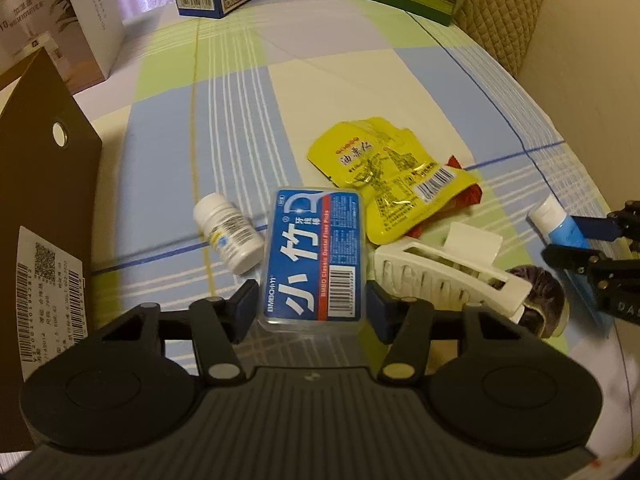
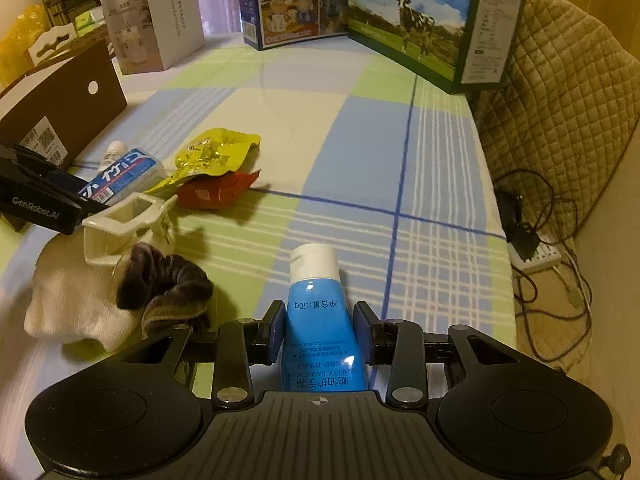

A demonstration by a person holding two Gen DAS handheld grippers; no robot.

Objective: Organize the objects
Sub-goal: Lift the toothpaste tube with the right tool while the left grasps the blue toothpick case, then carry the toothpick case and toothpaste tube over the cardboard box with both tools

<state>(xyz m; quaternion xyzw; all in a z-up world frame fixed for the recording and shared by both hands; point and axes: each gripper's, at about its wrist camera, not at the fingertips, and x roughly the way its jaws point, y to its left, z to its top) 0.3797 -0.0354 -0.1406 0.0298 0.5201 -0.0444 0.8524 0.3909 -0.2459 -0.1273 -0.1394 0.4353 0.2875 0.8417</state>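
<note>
Our left gripper (image 1: 312, 306) fingers press the floss pick box (image 1: 316, 256) sides: light, stiff, slippery plastic. Our right gripper (image 2: 318, 330) squeezes the soft hand cream tube (image 2: 320, 320) mid-body.

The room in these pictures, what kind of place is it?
Probably a home room, perhaps a bedroom: a plaid sheet covers the surface, a quilted cushion stands beside it, and milk cartons stand behind.

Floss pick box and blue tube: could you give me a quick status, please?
Left gripper closed on floss pick box. Right gripper clamps blue tube. White pill bottle beside box; hair clip close right.
</note>
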